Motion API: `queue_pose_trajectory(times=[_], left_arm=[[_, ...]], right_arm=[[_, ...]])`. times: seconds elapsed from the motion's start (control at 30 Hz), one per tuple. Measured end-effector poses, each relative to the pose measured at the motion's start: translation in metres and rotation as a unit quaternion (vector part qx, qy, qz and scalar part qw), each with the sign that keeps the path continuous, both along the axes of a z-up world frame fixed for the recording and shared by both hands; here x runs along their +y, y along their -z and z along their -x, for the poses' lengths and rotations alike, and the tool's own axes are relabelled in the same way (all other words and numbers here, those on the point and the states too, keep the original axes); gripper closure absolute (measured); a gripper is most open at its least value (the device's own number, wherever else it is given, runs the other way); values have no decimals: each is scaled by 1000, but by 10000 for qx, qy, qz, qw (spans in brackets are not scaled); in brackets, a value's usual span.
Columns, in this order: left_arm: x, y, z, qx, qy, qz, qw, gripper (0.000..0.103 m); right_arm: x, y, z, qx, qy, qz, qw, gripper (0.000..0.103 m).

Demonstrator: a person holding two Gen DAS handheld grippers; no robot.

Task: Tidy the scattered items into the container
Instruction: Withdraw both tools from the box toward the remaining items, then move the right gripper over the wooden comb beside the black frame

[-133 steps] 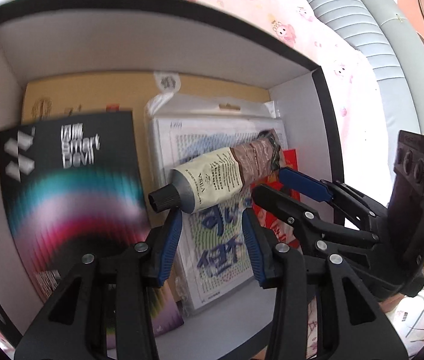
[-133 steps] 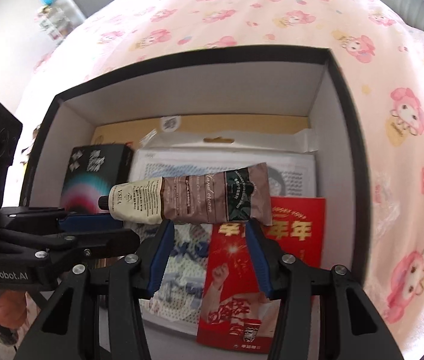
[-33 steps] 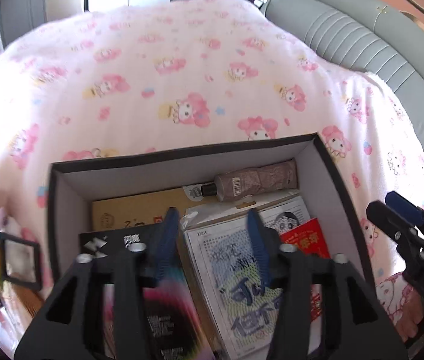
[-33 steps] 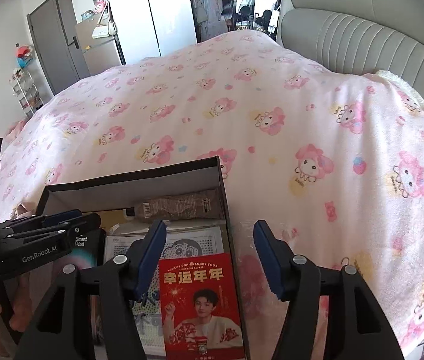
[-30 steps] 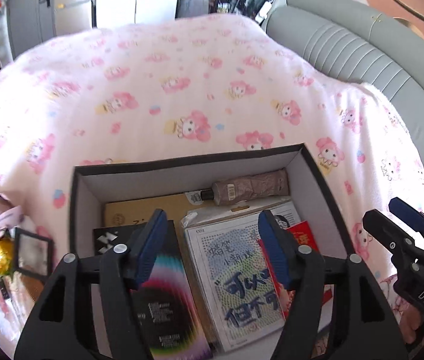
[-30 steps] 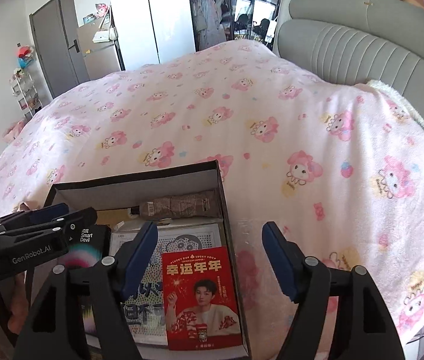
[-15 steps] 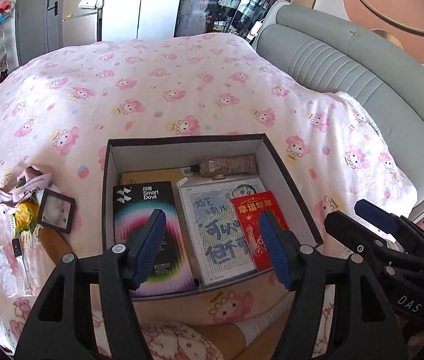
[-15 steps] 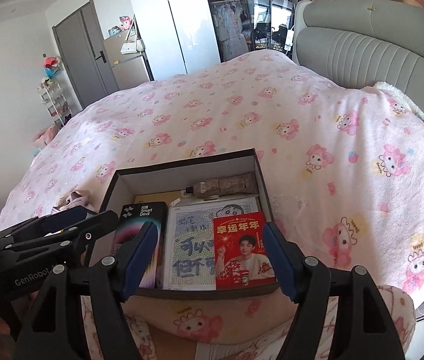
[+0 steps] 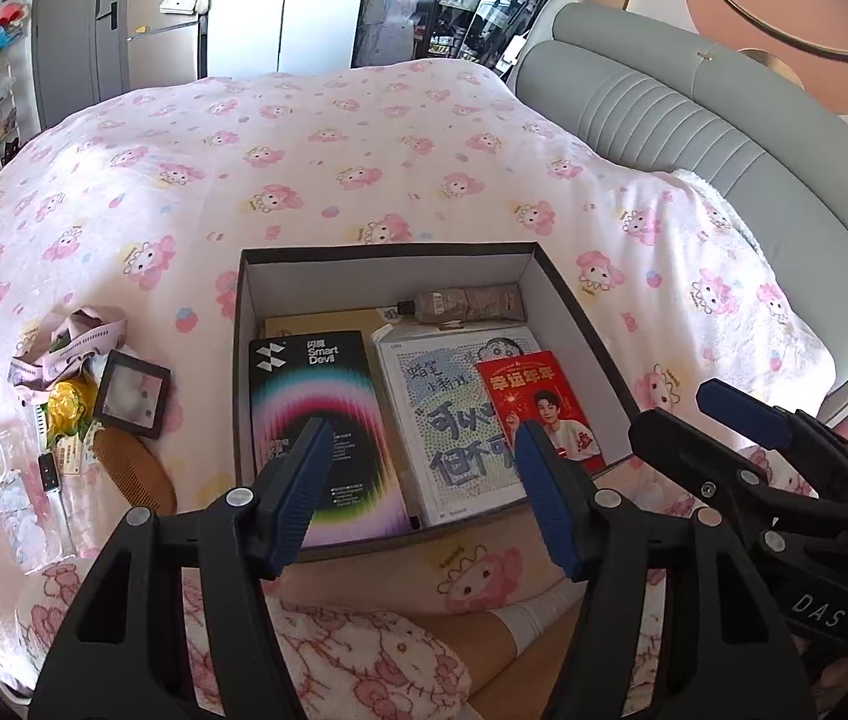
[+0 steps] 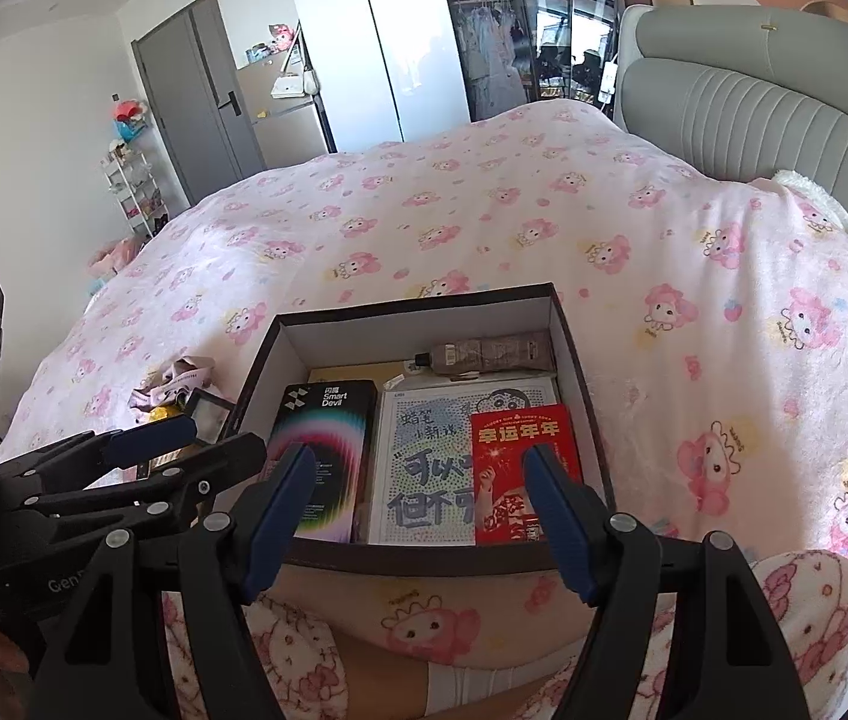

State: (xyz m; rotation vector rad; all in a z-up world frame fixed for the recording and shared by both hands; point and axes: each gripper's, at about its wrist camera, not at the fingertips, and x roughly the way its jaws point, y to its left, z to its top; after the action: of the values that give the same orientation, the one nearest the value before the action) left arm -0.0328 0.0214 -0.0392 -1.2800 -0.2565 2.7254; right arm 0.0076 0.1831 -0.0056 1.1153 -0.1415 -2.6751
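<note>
Comb (image 9: 134, 468) lay left of the box (image 9: 390, 255), long axis running toward you, nearest your left gripper (image 9: 420, 483), whose empty jaws were closing; your right gripper (image 10: 414, 507) hung released over the box.

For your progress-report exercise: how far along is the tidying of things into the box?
Done: the tube, black packet and red envelope lie in the box. In hand: nothing; the left gripper, jaws closing, and right gripper are empty. Left: the comb and small frame beside it.
</note>
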Motion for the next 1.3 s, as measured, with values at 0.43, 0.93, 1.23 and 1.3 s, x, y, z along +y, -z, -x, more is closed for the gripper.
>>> queue_pose_trajectory(times=[0.43, 0.93, 1.23, 1.3], left_arm=[[-155, 15, -57, -140, -1462, -371, 9885, 48], [-303, 110, -33, -1190, -1944, -1572, 9609, 74], [-305, 183, 42, -2080, -1081, -1922, 9530, 74], [-309, 191, 54, -2113, -1103, -1864, 9531, 74]], right_arm=[[-140, 13, 21, -401, -1594, 340, 9858, 44], [-293, 118, 89, -2169, -2453, -73, 9448, 66], [-307, 171, 126, -3088, -2033, -179, 9290, 60], [-306, 183, 126, -3278, -1969, -230, 9237, 60]])
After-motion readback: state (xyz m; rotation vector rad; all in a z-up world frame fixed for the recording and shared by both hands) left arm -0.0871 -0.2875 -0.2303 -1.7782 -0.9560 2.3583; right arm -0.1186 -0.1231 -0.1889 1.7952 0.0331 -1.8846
